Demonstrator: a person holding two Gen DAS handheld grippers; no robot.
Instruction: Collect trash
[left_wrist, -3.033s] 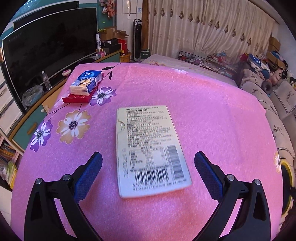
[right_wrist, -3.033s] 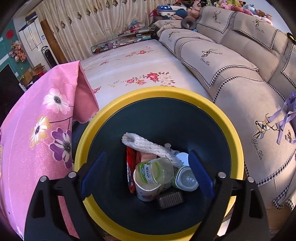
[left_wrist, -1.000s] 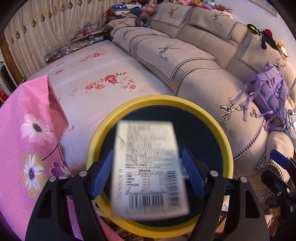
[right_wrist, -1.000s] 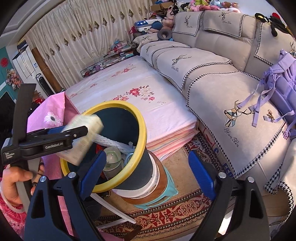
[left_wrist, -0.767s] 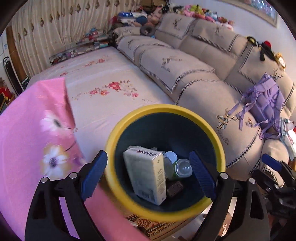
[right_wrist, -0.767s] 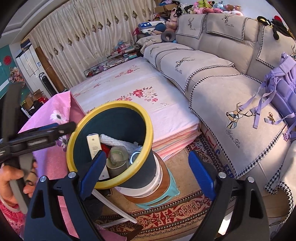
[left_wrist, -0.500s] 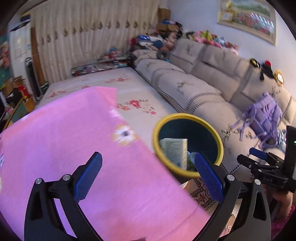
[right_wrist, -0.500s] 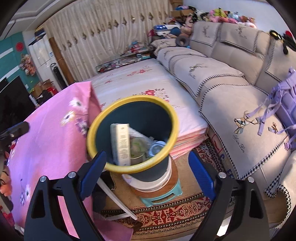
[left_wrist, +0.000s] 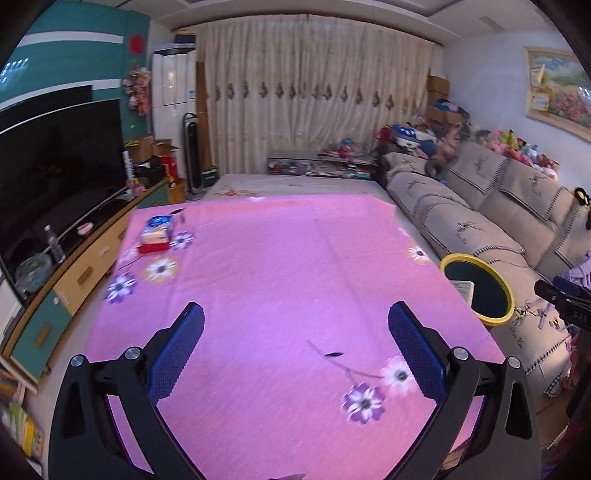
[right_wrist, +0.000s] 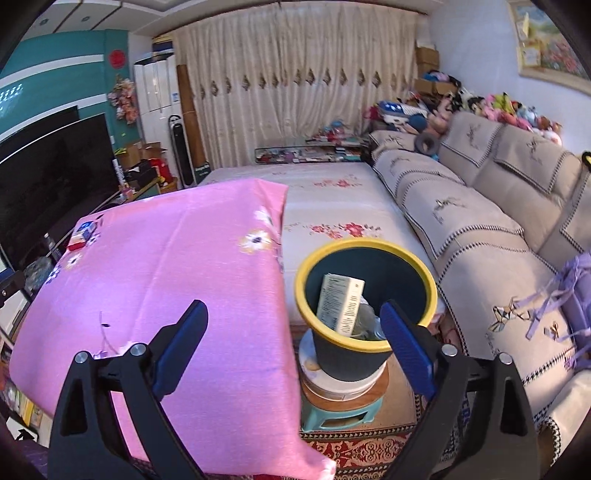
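A dark bin with a yellow rim (right_wrist: 334, 254) stands on a small stool right of the pink table. A white printed box (right_wrist: 340, 303) stands tilted inside it, over other trash. The bin also shows in the left wrist view (left_wrist: 506, 306), with the box's top edge (left_wrist: 464, 288) visible. My left gripper (left_wrist: 295, 349) is open and empty above the pink tablecloth (left_wrist: 280, 280). My right gripper (right_wrist: 291, 343) is open and empty, held back from the bin and above the table's right edge.
A blue tissue pack on a red tray (left_wrist: 157, 232) lies at the table's far left. A TV (left_wrist: 55, 162) and cabinet stand left. A beige sofa (right_wrist: 498, 240) runs along the right, a bed (right_wrist: 332, 195) behind the table. The other gripper's tip (left_wrist: 561, 299) shows at right.
My left gripper dropped the white box into the bin, then swung back left over the pink table. My right gripper pulled back and away from the bin.
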